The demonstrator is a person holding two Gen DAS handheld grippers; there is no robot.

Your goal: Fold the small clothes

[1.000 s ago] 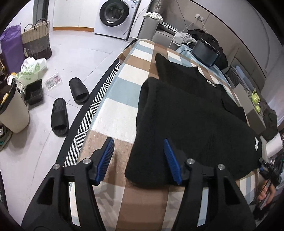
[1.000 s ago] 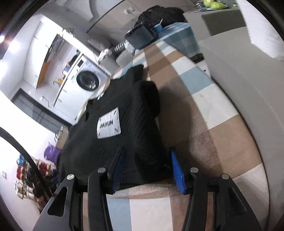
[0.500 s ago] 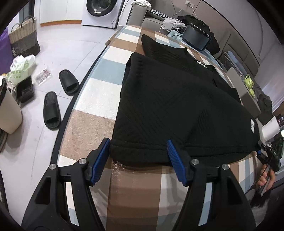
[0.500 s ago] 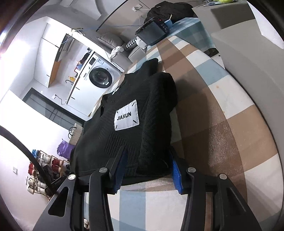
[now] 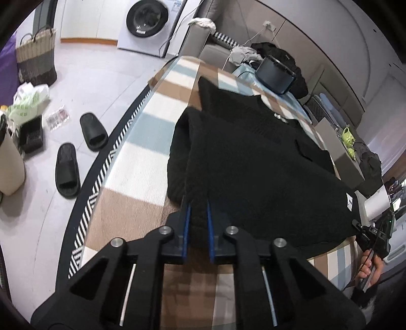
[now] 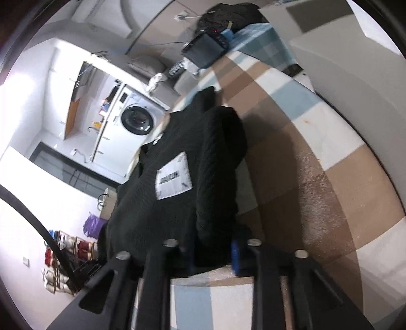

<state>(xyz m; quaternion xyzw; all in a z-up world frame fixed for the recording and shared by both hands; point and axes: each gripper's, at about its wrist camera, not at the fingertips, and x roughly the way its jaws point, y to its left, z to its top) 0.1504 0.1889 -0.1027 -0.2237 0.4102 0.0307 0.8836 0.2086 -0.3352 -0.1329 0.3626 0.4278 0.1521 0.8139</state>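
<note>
- We work on a checked cloth (image 5: 142,162) in brown, blue and white spread over a low surface in a living room, a white washing machine (image 5: 147,22) far beyond.
- Nearest us, the left gripper (image 5: 197,210) has just been closing, and its blue pads now pinch the near hem of the black knitted sweater (image 5: 253,162), a tuck of cloth squeezed between them.
- The right gripper (image 6: 212,250) has likewise just been closing and clamps the other near corner of that hem; its view is blurred, yet dark knit fills the gap.
- Just ahead of the right claw sits the white label patch (image 6: 173,179), face up on the garment.
- The sweater runs away from both claws, its far end near a dark box (image 5: 275,75).
- To fold well, we judge both hands should lift together and level, carry the hem forward over the body, and lay it square on the far edge.
- Uneven lifting would likely skew the fold; thick knit may slip from a shallow pinch.
</note>
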